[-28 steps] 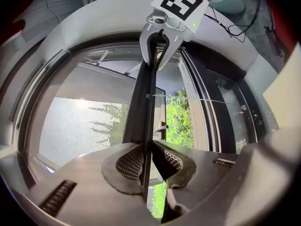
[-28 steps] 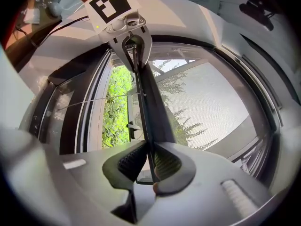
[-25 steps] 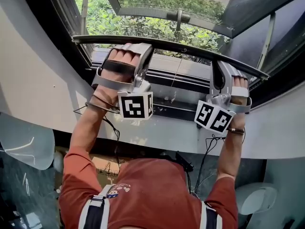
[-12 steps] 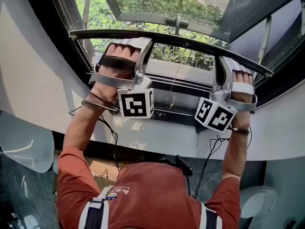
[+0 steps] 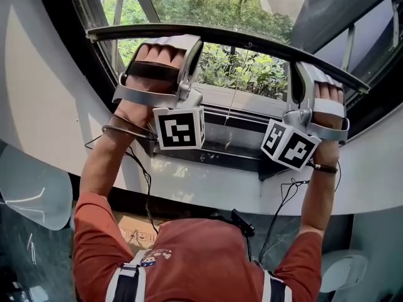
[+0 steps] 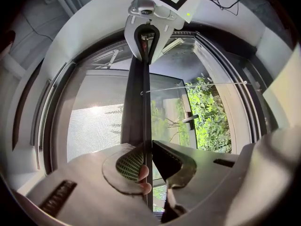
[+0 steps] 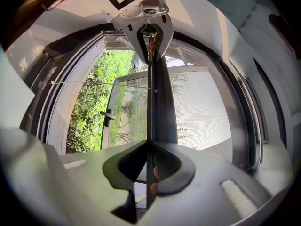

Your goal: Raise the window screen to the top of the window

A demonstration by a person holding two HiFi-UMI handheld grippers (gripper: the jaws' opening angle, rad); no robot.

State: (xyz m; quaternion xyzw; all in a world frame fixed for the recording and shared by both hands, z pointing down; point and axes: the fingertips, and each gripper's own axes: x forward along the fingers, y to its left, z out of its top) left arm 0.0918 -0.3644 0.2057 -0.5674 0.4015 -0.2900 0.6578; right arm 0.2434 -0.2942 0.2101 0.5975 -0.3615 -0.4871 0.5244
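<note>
**Spotter A:** At the window frame (image 5: 63, 17), you're sitting partway through the job, as I'm judging it. The window screen (image 6: 94, 126) is riding well up off the sill (image 5: 242, 131). A wide band of shrubs (image 5: 252, 71) is showing bare through the gap underneath.

**Spotter B:** Agreed. The rest of the climb is what's remaining. Your head view isn't showing the top of the frame, so I'm not guessing how much that is.

**Spotter A:** The screen itself is looking like fine grey mesh. It's glowing pale where the sun is hitting it, and the greenery is showing dimmer behind it.

**Spotter B:** Its bottom bar (image 5: 239, 41) is running dark and slim across the whole opening, just above your hands. The lens is bending it, so I'm not calling it level or tilted.

**Spotter A:** Your left gripper (image 5: 182, 43) is taking that bar toward its left end. Your right gripper (image 5: 301, 74) is taking it toward the right end, so the two are sitting well apart.

**Spotter B:** Your left fingers (image 6: 129, 161) are pinching the bar's thin lower edge, with no daylight showing between pad and edge.

**Spotter A:** Your right fingers (image 7: 167, 164) are doing the same, closing on that narrow edge from both sides.
</note>
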